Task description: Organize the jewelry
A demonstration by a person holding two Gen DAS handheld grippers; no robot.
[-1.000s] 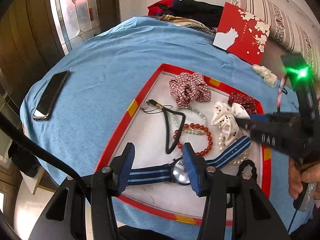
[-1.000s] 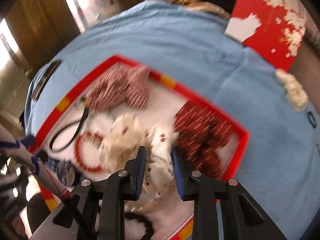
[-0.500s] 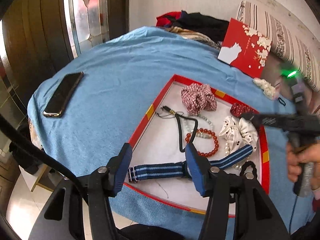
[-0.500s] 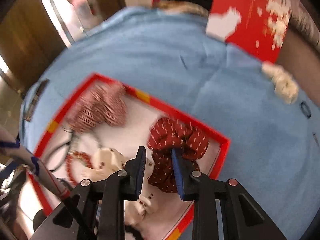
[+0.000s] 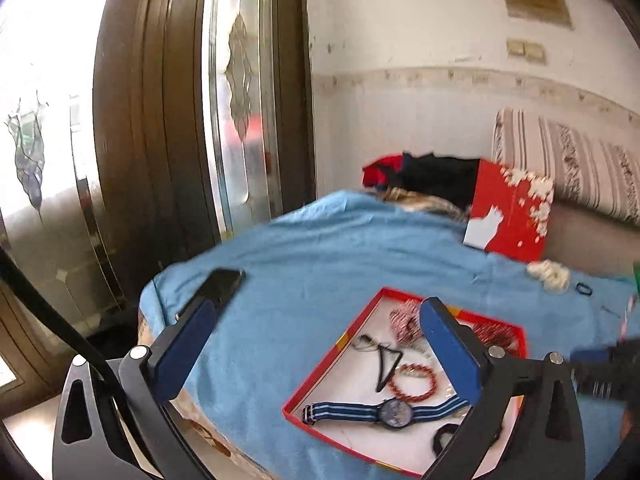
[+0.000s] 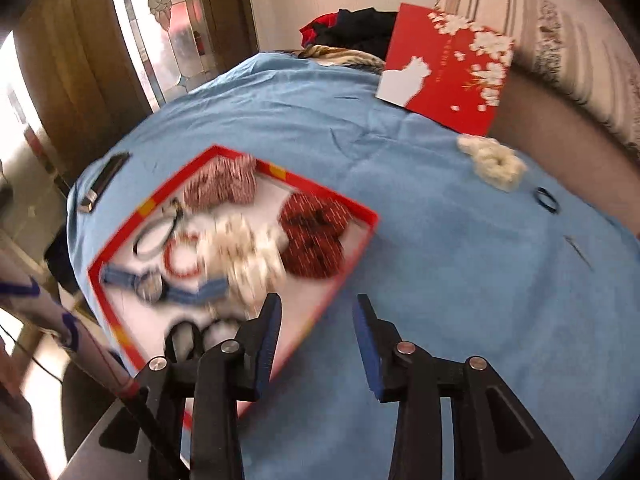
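Red tray [image 6: 362,248] holds the jewelry; both claws, left [image 5: 324,346] and right [image 6: 316,344], spread empty above it (blurry view), so a hasty reach could snag the watch [image 5: 394,410].

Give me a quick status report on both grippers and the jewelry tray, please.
Left gripper open, empty, above the tray. Right gripper open, empty, over its near edge. Watch, red bracelet, scrunchies inside. Nothing blocking.
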